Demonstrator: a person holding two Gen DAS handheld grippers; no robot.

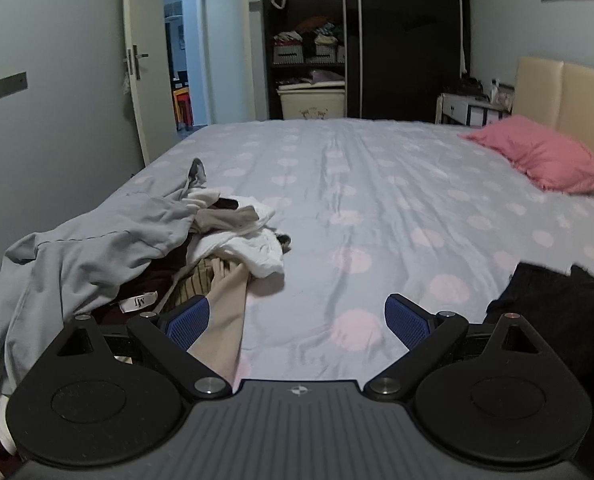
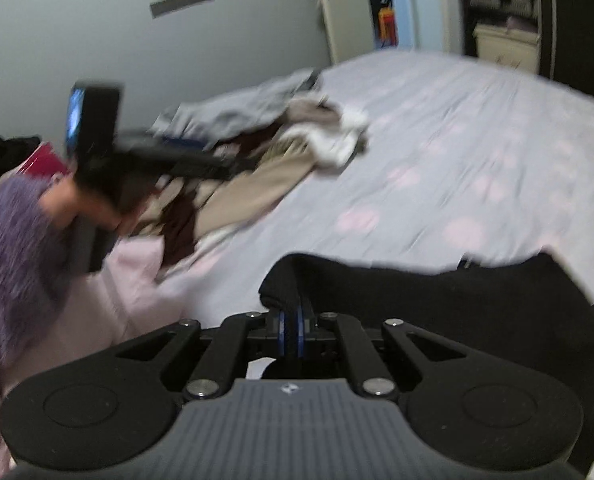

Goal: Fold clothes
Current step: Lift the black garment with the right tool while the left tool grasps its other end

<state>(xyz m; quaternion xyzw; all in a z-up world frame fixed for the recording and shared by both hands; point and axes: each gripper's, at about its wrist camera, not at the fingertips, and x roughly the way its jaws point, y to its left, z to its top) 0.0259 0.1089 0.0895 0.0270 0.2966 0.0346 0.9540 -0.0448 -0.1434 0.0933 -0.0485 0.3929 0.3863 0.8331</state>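
— How does the black garment (image 2: 437,300) look?
— Dark, limp, spread across the near right of the bed (image 2: 457,140).
— And the grippers?
— The right gripper (image 2: 291,330) is pinched closed on its near edge. The left gripper (image 1: 297,320) hangs spread wide, holding nothing, the clothes pile (image 1: 145,248) just left of it.

Fuzzy purple sleeve (image 2: 13,232), blue-padded black fingers (image 1: 189,320)

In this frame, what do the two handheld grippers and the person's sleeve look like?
Each gripper has a ribbed grey body with a small round emblem, two black disc-shaped housings, black linkage arms with silver pins and blue ribbed pads. That goes for the left gripper and the right gripper. The sleeve is fuzzy purple.
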